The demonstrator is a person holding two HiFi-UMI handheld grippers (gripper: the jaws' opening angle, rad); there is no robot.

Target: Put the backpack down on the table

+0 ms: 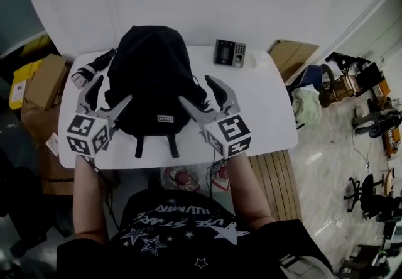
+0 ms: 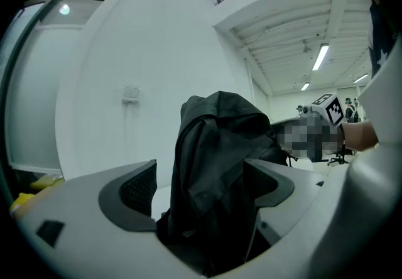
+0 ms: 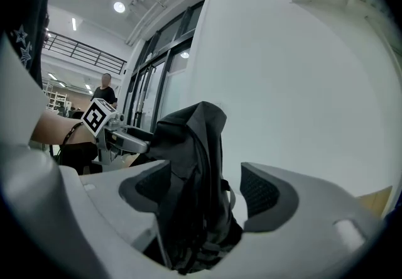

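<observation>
At frame centre, backpack point(image 1: 151, 76) stands on table point(image 1: 264, 108), left gripper point(image 1: 113, 90) and right gripper point(image 1: 196, 89) flanking it, jaws spread, not clamping.

Backpack's down: the black backpack point(image 1: 151, 76) stands upright on the white worktop point(image 1: 270, 114), left of its middle, soft top slumped and creased, a small label point(image 1: 165, 119) low on its front, two straps point(image 1: 139, 146) trailing flat toward the near edge.

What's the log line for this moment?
backpack: upright on table | left tool: open, at backpack's side | right tool: open, at opposite side
</observation>
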